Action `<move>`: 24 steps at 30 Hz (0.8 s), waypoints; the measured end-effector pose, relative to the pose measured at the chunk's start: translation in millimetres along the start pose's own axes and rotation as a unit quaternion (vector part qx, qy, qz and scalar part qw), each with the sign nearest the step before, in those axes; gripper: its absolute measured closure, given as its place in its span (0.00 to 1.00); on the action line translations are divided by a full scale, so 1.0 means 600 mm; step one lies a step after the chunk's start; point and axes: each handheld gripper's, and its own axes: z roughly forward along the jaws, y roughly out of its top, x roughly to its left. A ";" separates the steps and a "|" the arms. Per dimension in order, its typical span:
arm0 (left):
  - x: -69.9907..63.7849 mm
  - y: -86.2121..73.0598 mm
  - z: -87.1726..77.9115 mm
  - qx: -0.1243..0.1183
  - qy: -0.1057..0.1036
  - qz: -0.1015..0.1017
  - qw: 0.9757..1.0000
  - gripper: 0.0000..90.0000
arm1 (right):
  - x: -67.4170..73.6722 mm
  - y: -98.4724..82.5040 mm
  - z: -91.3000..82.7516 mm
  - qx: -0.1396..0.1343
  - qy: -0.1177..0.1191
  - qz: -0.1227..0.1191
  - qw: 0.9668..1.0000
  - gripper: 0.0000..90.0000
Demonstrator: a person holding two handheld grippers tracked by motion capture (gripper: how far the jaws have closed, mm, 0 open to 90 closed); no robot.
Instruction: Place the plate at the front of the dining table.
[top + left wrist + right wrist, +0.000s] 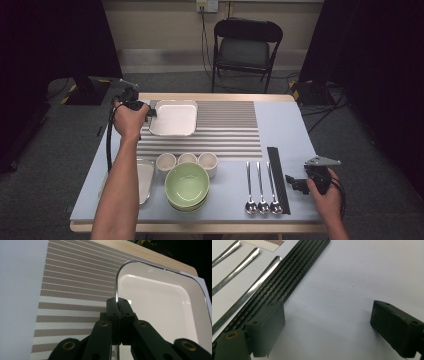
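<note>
Tray placement: our left tongs (117,302) pinch the tray (160,307) rim, right tongs (327,322) spread idle; next, we set it down level.

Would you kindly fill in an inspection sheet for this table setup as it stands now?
Surface: blue table top with a striped mat across its far middle.
Job's things: white tray lies on the mat's left part.
Clutter: second tray, three small cups, stacked green bowls, three spoons, black strip.
Grippers: left gripper shut on the white tray's rim; right gripper open over bare table beside the strip.
Cables: one trails from each gripper; others lie on the floor behind.
Surroundings: folding chair beyond the table, dark curtains either side.
</note>
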 end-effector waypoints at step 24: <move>-0.012 0.003 0.023 0.004 -0.009 -0.003 1.000 0.99 | 0.000 0.000 0.000 -0.001 -0.001 -0.001 1.000 0.12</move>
